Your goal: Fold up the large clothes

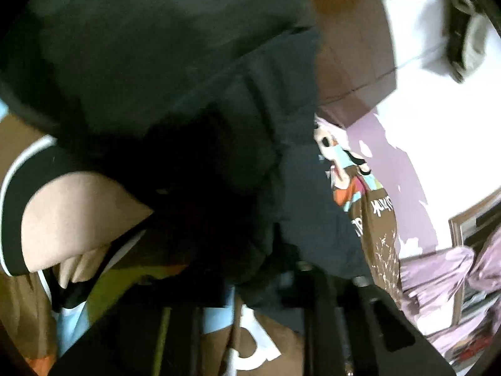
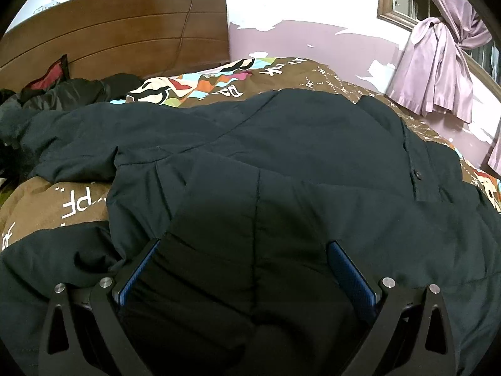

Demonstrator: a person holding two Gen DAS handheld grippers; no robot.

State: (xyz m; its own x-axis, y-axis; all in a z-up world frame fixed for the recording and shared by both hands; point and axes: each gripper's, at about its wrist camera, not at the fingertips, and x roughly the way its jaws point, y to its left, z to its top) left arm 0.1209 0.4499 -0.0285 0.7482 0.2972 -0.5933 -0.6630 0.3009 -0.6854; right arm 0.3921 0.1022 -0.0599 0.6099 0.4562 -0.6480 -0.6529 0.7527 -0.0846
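Garment: a large dark navy padded jacket [image 2: 281,144] lay spread over the bed, filling the middle and lower part of the right wrist view; one sleeve reached toward the left edge of the frame.
Bed: a brown printed bedcover with white letters and coloured patches [image 2: 78,200] carried the jacket; a wooden headboard [image 2: 125,31] stood in the upper left.
Right tongs: the right tongs [image 2: 247,269] stood wide open at the bottom of the frame, their blue pads on both sides of a raised ridge of jacket cloth, not pressing on it.
Left tongs: the left tongs [image 1: 325,285] were dark and blurred at the lower right of the left wrist view; they seemed closed, and dark cloth lay bunched right at their tips, so probably they gripped a part of the jacket, though the pads themselves were hidden.
Person: a bare arm in a black sleeve with white trim [image 1: 72,216] showed at the left of that view.
Done: nothing looked neatly folded; the cloth was rumpled and uneven.
Left to do: I judged the fold was only at its start, with sleeves and body to bring in and flatten.
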